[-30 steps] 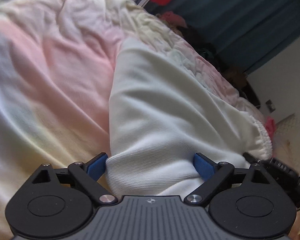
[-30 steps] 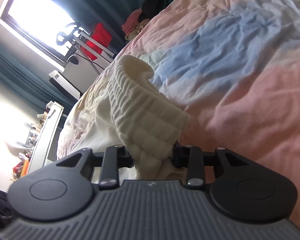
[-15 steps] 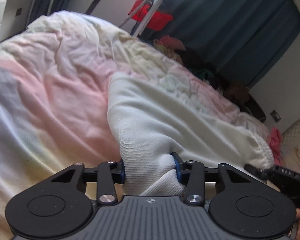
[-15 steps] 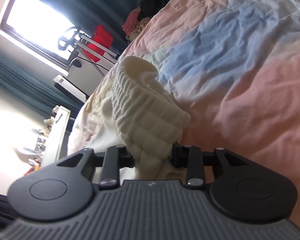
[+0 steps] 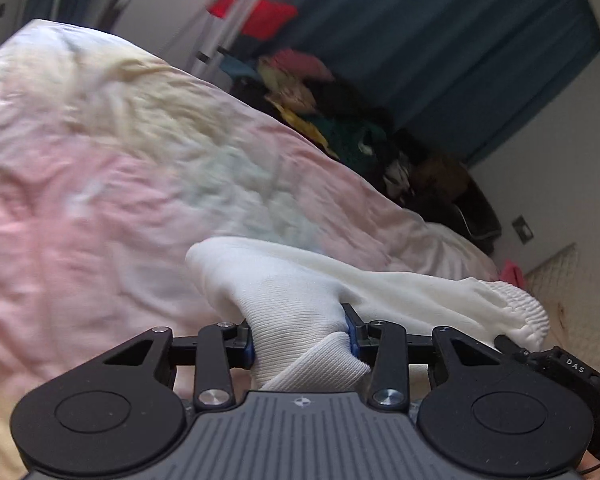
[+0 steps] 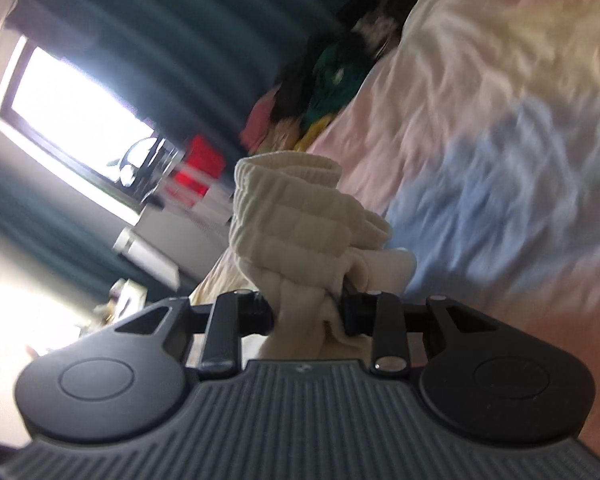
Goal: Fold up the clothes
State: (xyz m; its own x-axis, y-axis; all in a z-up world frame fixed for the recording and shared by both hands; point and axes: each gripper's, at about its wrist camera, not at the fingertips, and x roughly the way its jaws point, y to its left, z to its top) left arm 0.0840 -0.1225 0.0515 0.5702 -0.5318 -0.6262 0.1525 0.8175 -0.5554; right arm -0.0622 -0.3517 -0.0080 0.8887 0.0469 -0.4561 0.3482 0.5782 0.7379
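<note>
White garment (image 5: 300, 292), soft, light and limp, lifted over the bed (image 5: 100, 208): left gripper (image 5: 300, 338) pinches its plain end, right gripper (image 6: 304, 304) its ribbed waistband at twelve o'clock; edges grip best.

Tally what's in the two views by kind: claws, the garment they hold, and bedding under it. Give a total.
Claws: 2, left claw and right claw
White garment: 1
Bedspread: 1
Total: 4

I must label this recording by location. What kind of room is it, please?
Most likely a bedroom: a bed with a pastel duvet, dark blue curtains by a window, and a pile of clothes beside the bed.
</note>
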